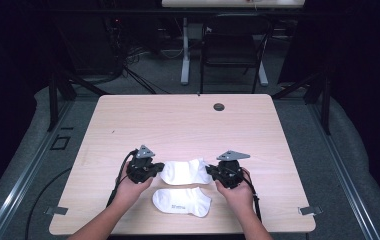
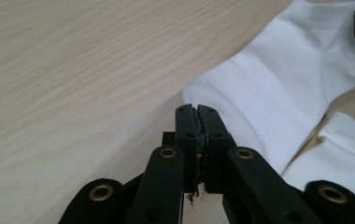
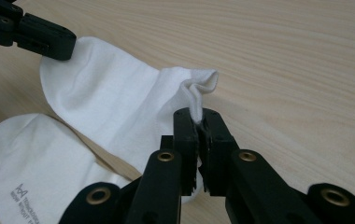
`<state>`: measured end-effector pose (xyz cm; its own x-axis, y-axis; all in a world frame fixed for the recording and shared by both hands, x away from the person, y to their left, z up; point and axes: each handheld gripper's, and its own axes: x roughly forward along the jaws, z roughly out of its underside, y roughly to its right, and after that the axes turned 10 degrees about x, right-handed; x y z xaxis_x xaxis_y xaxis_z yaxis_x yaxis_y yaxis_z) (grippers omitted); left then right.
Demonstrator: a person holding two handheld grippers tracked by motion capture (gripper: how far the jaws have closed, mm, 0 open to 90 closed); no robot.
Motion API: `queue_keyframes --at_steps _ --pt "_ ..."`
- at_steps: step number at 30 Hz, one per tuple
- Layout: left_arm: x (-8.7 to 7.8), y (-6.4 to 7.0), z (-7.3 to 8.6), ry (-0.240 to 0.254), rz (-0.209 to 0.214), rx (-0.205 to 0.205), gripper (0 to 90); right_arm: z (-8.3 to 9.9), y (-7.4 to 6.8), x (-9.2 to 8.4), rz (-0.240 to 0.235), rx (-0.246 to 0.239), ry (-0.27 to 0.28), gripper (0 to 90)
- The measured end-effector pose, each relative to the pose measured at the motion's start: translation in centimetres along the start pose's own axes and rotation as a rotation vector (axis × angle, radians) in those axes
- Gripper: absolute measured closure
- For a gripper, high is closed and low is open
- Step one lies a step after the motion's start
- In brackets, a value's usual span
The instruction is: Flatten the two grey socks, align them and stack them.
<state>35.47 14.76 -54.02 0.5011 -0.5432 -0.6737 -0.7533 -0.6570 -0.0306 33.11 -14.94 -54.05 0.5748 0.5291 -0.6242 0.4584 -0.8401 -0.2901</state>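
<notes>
Two white ankle socks lie on the light wooden table. The far sock stretches between both grippers. My left gripper is shut at its toe end; in the left gripper view the jaws meet on the toe's edge. My right gripper is shut on the cuff, and in the right gripper view a fold of cuff sticks up from the closed jaws. The near sock lies flat just in front, with printed lettering.
A round cable hole sits near the table's far edge. A dark chair and a white desk leg stand beyond the table. Bare tabletop spreads behind and to both sides of the socks.
</notes>
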Motion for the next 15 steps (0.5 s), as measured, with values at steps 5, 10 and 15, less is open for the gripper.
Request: queue_keyframes --at_steps 5,10,15 --pt "-1.1 0.5 0.2 0.009 0.012 0.014 87.5 0.0 -0.7 -0.6 -0.007 -0.011 -0.005 86.1" --pt "-2.0 0.8 0.7 0.018 0.024 0.013 87.5 0.3 -1.1 -1.3 -0.017 -0.017 -0.017 86.1" --pt "-2.6 1.2 1.3 0.026 0.036 0.017 87.5 1.0 -1.8 -1.9 -0.030 -0.032 -0.035 86.2"
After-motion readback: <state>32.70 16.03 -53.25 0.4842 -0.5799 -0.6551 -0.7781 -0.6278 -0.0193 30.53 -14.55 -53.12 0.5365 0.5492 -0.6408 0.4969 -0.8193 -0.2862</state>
